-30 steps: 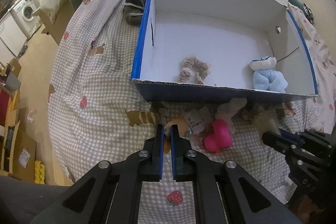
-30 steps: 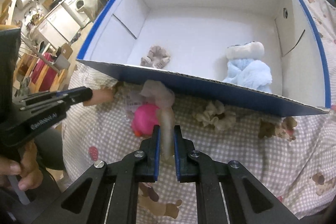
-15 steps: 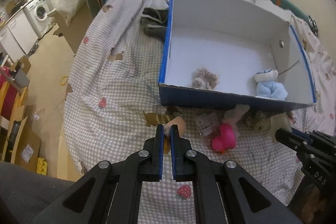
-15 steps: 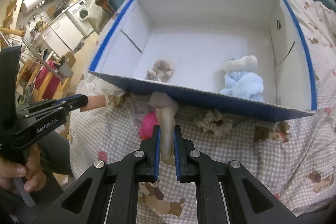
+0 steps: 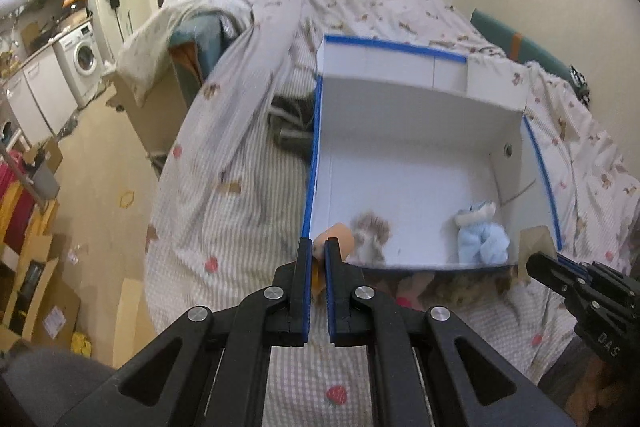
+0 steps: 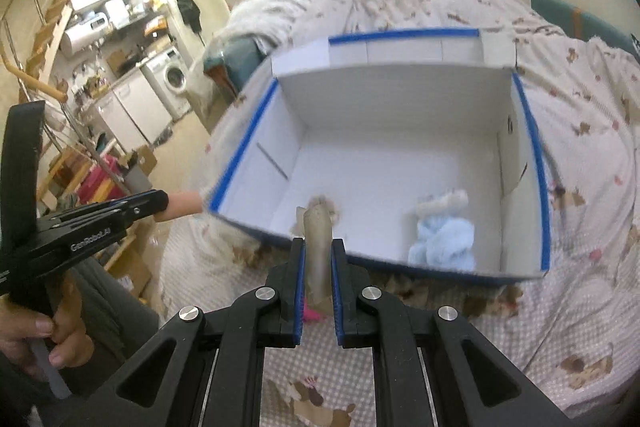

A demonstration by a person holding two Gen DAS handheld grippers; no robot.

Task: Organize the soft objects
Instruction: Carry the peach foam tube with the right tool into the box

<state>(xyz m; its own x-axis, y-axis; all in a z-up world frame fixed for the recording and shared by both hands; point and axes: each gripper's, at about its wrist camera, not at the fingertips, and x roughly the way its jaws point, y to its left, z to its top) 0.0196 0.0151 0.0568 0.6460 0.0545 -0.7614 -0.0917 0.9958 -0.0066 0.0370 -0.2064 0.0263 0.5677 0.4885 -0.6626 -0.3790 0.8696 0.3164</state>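
Pinching limp, light cloth, both tools are clamped — left gripper [image 5: 314, 259] on an orange piece [image 5: 336, 237], right gripper [image 6: 318, 269] mid-length on a beige strip [image 6: 318, 243] at lower centre — slip-prone.

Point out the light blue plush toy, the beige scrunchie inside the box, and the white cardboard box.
Light blue plush toy [image 6: 442, 241], right wrist view, its body.
Beige scrunchie [image 5: 370, 231], left wrist view, its ruffled ring.
White cardboard box [image 6: 400, 95], right wrist view, far inner wall.

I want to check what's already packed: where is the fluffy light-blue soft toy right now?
The fluffy light-blue soft toy lies inside the white cardboard box with blue-taped edges, near its front right corner in both wrist views, right of the beige scrunchie.
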